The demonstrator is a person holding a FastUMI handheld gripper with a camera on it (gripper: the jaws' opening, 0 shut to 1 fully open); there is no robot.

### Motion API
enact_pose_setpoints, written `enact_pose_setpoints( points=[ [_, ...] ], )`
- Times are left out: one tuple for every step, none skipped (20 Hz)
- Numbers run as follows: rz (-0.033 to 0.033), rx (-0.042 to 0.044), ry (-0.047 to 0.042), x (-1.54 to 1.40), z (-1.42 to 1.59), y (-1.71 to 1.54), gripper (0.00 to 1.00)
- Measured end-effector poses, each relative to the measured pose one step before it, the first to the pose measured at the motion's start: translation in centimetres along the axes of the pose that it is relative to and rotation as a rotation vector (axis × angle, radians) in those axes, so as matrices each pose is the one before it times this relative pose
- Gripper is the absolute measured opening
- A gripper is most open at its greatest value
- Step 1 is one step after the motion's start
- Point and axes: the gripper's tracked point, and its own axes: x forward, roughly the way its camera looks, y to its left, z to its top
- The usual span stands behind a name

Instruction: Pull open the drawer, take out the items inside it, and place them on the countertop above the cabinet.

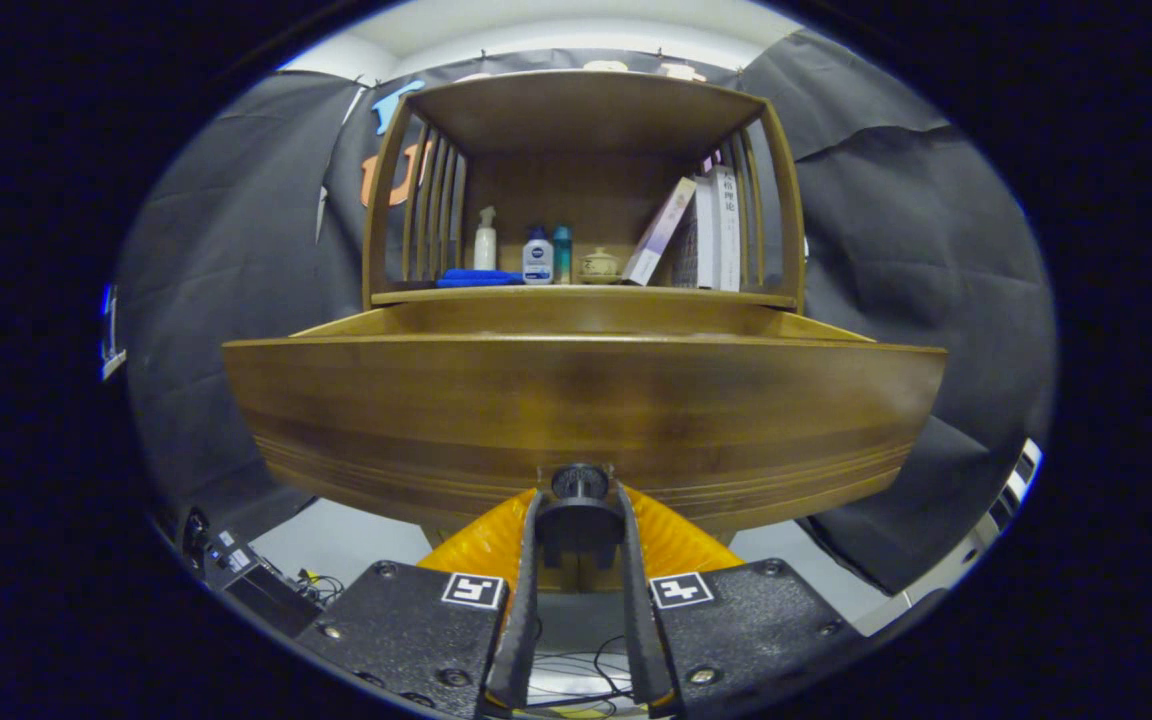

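The wooden drawer (586, 410) stands pulled out from the cabinet, its wide front panel close in front of me. A dark round knob (579, 483) sits low on that panel. My gripper (579, 505) is shut on the knob, one finger on each side of it. The inside of the drawer is hidden behind its front panel. Above it runs the countertop (586, 296), under an open wooden shelf frame.
On the countertop stand a white spray bottle (485, 240), a white-and-blue bottle (537, 257), a teal bottle (562, 253), a small ceramic pot (598, 265), a blue cloth (476, 278) and several books (706, 232). Cables and boxes (256, 580) lie on the floor below left.
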Motion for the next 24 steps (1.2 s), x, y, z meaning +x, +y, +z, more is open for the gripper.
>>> enact_pose_setpoints(
  points=[
    [0.00581, 0.00214, 0.00984, -0.042, 0.07, 0.055, 0.4],
    [0.01102, 0.00558, 0.00497, -0.38, -0.016, -0.041, 0.44],
    [0.00622, -0.00176, -0.00449, -0.44, 0.319, 0.083, 0.48],
    [0.00192, -0.00638, -0.00799, -0.792, 0.521, -0.329, 0.61],
    [0.00212, -0.00297, -0.01355, -0.489, 0.628, -0.181, 0.74],
    [-0.0078, -0.00188, -0.01416, -0.704, 0.589, -0.484, 0.87],
    [-0.00589, 0.00342, -0.01302, -0.772, 0.833, -0.452, 1.0],
    [0.00279, 0.00586, -0.00897, -0.606, 0.682, -0.196, 1.0],
    [0.00336, 0.00686, -0.00837, -0.444, 0.861, -0.126, 1.0],
    [-0.00628, 0.01303, -0.00488, -0.57, 0.898, -0.561, 1.0],
    [-0.00392, 0.019, -0.00208, -0.332, 1.07, -0.381, 1.0],
    [-0.00216, 0.01992, 0.00556, -0.306, 0.968, -0.252, 1.0],
    [-0.00388, 0.02153, 0.00502, -0.12, 1.106, -0.226, 1.0],
    [0.00304, 0.01788, -0.00809, 0.038, 1.476, -0.088, 1.0],
    [-0.00174, 0.00749, -0.01127, 0.176, 1.655, -0.055, 1.0],
    [-0.01443, 0.0024, -0.01651, 0.291, 1.62, -0.418, 0.99],
    [-0.0185, -0.00404, -0.00631, 0.534, 1.441, -0.395, 0.99],
    [-0.00776, 0.00237, -0.00709, 0.437, 1.308, 0.15, 0.98],
    [-0.00064, 0.00244, -0.0056, 0.658, 1.47, 0.26, 0.97],
    [0.00461, -0.00428, 0.00615, 0.912, 1.084, 0.317, 0.97],
    [0.00911, -0.00615, 0.01676, 0.92, 0.997, 0.354, 0.97],
    [0.00587, -0.00096, 0.00967, 0.918, 0.925, 0.153, 0.97],
    [0.00978, 0.00195, 0.02264, 1.068, 0.728, 0.311, 0.97],
    [0.01625, 0.01062, 0.02555, 1.118, 0.361, 0.528, 0.97]
  ],
)
